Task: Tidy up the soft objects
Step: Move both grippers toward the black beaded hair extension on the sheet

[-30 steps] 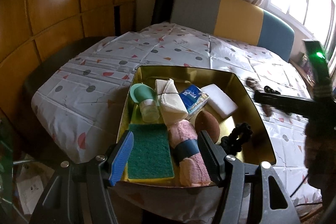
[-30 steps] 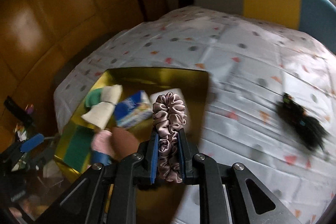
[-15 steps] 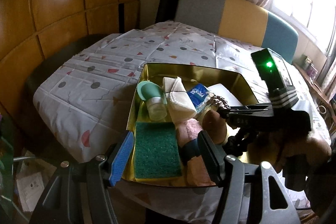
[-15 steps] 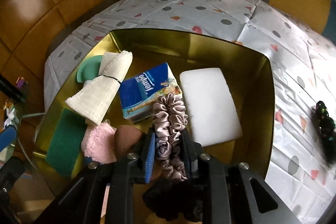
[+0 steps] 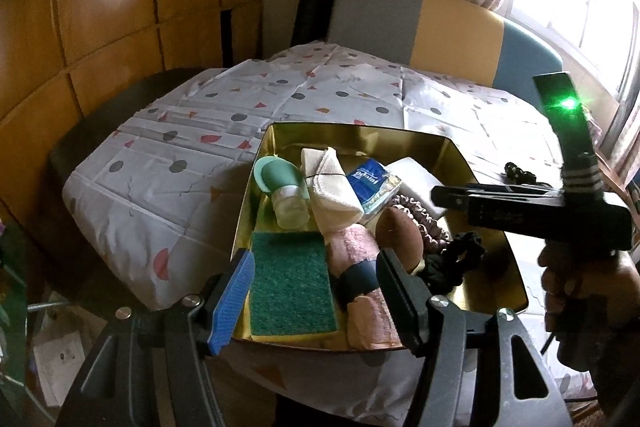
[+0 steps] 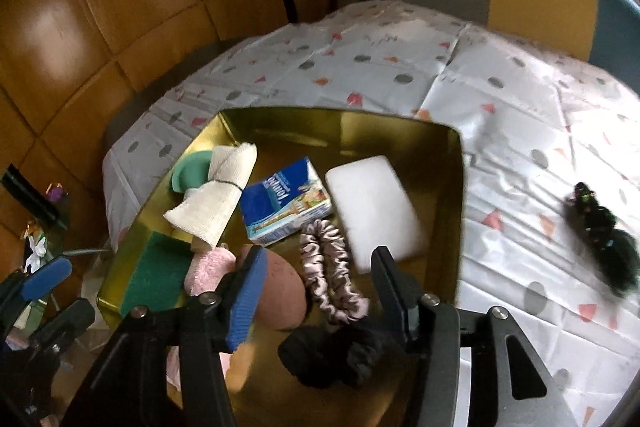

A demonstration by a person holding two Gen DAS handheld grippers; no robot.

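A gold tray (image 6: 448, 147) (image 5: 360, 131) on the spotted tablecloth holds soft items. A mauve satin scrunchie (image 6: 334, 273) (image 5: 428, 223) lies loose in it between a brown sponge (image 6: 280, 291) and a white foam block (image 6: 376, 203). A black scrunchie (image 6: 336, 351) (image 5: 452, 263) lies in the tray's near part. My right gripper (image 6: 320, 295) is open and empty above the mauve scrunchie. My left gripper (image 5: 320, 291) is open and empty over the tray's near edge, above a green scouring pad (image 5: 290, 287) and a pink rolled towel (image 5: 356, 267).
The tray also holds a blue tissue pack (image 6: 284, 205), a cream rolled cloth (image 6: 218, 193) and a mint-capped bottle (image 5: 286, 195). A dark hair tie (image 6: 600, 227) lies on the cloth right of the tray. A chair stands behind the table.
My right gripper carried the mauve scrunchie over the tray, opened and let it go; it now lies in the tray. My left gripper stayed open, nearly still.
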